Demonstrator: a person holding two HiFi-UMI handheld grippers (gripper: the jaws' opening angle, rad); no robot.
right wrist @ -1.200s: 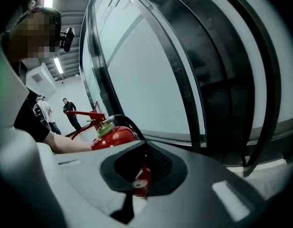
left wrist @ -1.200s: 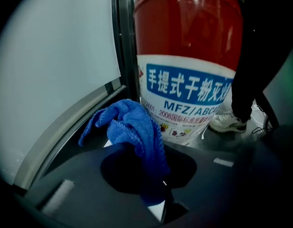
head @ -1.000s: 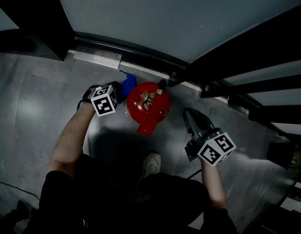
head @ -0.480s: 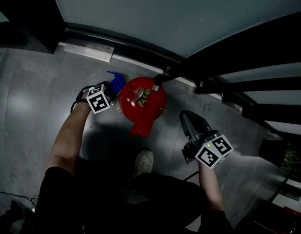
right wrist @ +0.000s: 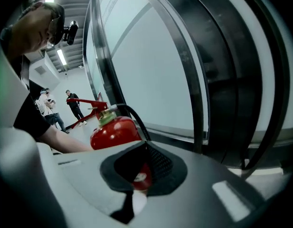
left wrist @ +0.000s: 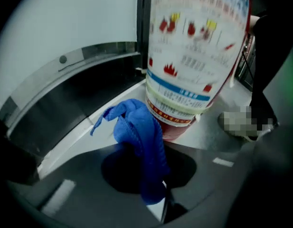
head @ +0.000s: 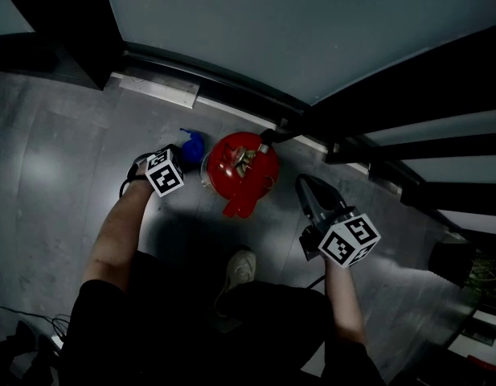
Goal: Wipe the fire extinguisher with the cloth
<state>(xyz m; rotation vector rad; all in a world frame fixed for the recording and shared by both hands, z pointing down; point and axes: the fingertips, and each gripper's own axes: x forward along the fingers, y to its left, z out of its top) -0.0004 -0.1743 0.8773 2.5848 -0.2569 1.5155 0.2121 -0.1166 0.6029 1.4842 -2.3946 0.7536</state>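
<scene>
Keeps the right gripper (head: pixel 305 187) parked at 4 o'clock, fingers pressed together, empty. Pinches the blue cloth (left wrist: pixel 139 137) in the left gripper (head: pixel 180 154), sliding it from 11 towards 9 o'clock round the fire extinguisher (head: pixel 241 166) on the floor: likely mid-wipe, low on the cylinder.

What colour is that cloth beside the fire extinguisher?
The cloth is blue; it shows best in the left gripper view.

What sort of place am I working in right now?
Most likely an indoor hall or lobby of a commercial building: a smooth grey floor, large pale glass panels in dark metal frames, ceiling strip lights, and a red fire extinguisher standing on the floor beside the glazing.
</scene>
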